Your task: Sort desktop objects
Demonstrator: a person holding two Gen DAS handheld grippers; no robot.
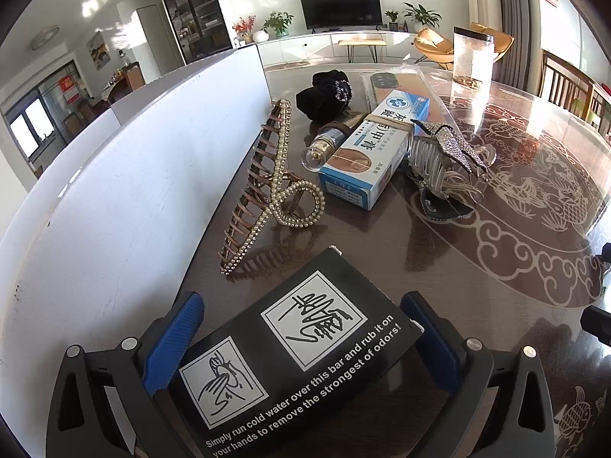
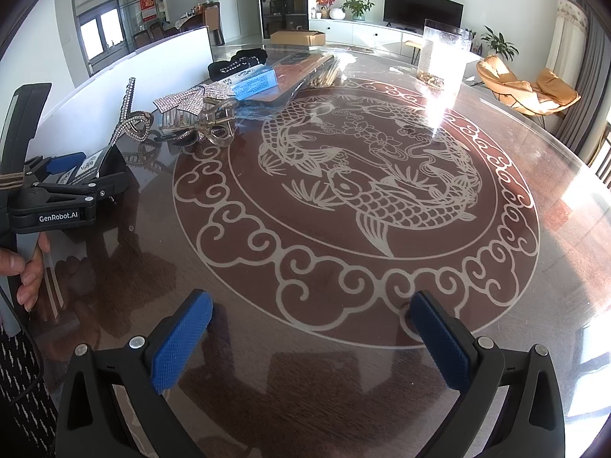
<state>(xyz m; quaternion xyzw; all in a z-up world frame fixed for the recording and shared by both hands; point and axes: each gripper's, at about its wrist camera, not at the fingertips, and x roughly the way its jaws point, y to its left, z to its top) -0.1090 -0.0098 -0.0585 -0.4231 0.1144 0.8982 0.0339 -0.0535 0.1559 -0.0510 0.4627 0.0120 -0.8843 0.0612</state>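
The step in hand looks like the carrying of one item: the left tongs (image 1: 301, 343) are closed on a flat black card-backed packet with white printed instructions and two line-drawing panels (image 1: 305, 347), its edges pressed between the blue ribbed pads (image 1: 173, 339). In the right wrist view the packet (image 2: 95, 164) appears tilted and lifted at its far end, though whether its near end touches the dark glossy worktop with the pale carp and cloud pattern (image 1: 515, 229) cannot be told.

Taking the tall white panel (image 1: 133, 191) standing along the worktop's edge as landmark: the packet is held just beside its near end. Further along the panel stands a gold pearl-studded claw hair clip (image 1: 267, 191), close against it. Beyond that, away from the panel, lie a small glass bottle with a gold cap (image 1: 324, 145), a blue-and-white cardboard medicine box (image 1: 378, 149), a clear claw clip with a rhinestone bow (image 1: 446, 160) and a black fabric scrunchie (image 1: 324, 95).

The next move probably calls for taking the packet to wherever its group belongs; that spot is not evident here, and the packet should be kept level so it does not slip.

The right tongs (image 2: 311, 343) are spread wide and hold nothing, hanging above bare worktop well away from the panel.
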